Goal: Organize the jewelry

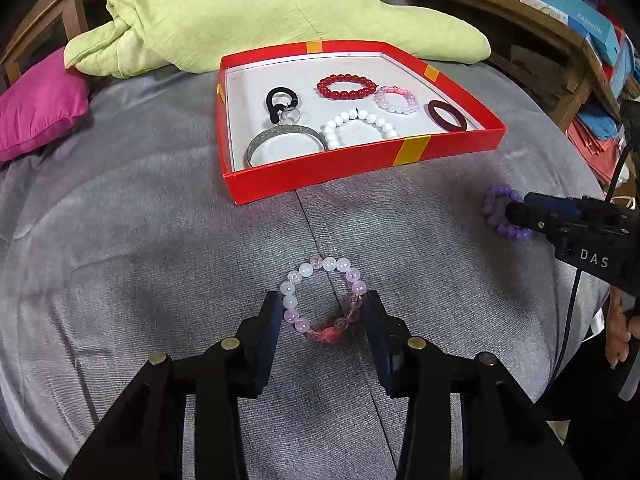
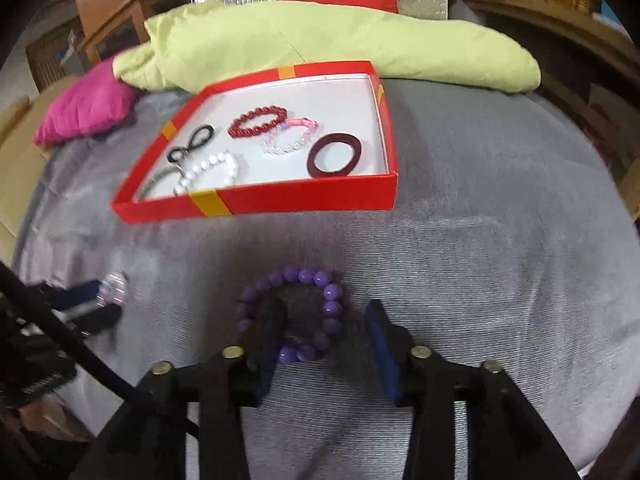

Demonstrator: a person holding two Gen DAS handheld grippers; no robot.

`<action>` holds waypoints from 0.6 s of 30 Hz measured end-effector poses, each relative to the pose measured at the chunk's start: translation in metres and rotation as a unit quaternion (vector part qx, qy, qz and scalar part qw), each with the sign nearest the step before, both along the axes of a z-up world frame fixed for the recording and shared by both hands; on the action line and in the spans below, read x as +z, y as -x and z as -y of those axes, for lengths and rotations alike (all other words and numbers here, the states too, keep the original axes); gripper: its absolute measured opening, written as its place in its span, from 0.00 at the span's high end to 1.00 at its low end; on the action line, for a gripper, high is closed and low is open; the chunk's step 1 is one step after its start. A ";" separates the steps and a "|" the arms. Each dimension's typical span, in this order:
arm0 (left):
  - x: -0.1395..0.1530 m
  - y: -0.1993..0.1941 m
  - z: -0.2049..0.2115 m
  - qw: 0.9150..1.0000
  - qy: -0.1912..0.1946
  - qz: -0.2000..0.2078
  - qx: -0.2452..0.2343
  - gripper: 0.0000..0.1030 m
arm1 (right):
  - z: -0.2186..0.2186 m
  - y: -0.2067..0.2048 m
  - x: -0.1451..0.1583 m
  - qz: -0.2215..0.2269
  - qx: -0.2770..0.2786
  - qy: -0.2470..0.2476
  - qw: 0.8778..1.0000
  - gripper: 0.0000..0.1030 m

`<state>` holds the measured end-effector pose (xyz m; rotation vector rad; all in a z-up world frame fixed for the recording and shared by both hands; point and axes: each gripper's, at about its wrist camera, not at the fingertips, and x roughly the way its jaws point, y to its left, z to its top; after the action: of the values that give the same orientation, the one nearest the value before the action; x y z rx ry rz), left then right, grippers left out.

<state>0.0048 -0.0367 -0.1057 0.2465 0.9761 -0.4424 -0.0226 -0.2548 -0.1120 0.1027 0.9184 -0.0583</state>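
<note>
A pale pink and white bead bracelet (image 1: pixel 320 300) lies on the grey cloth. My left gripper (image 1: pixel 322 304) is open, one finger on each side of it. A purple bead bracelet (image 2: pixel 296 316) lies on the cloth further right; it also shows in the left wrist view (image 1: pixel 498 212). My right gripper (image 2: pixel 326 314) is open, its left finger inside the ring, its right finger outside. A red box (image 1: pixel 360 168) behind holds several bracelets, a silver bangle (image 1: pixel 284 140) and a dark red ring (image 2: pixel 334 154).
A green cloth bundle (image 1: pixel 240 20) and a magenta cushion (image 1: pixel 40 108) lie behind and left of the box. Wooden shelves with boxes (image 1: pixel 580 40) stand at the right. The left gripper shows at the left edge of the right wrist view (image 2: pixel 80 304).
</note>
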 end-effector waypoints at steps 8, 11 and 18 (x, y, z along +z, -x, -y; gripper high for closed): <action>-0.001 0.001 0.002 1.000 -0.012 0.006 0.002 0.58 | -0.011 0.001 0.001 0.012 0.015 0.025 1.000 0.87; -0.001 0.001 0.002 1.000 -0.014 0.007 0.002 0.58 | -0.014 0.001 0.001 0.013 0.018 0.026 0.999 0.87; -0.002 0.002 0.002 1.000 -0.015 0.006 0.002 0.58 | -0.014 -0.001 -0.002 0.008 0.017 0.020 1.000 0.87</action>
<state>0.0032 -0.0387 -0.1077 0.2737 0.9710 -0.4233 -0.0218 -0.2409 -0.1137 0.0497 0.9029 -0.0442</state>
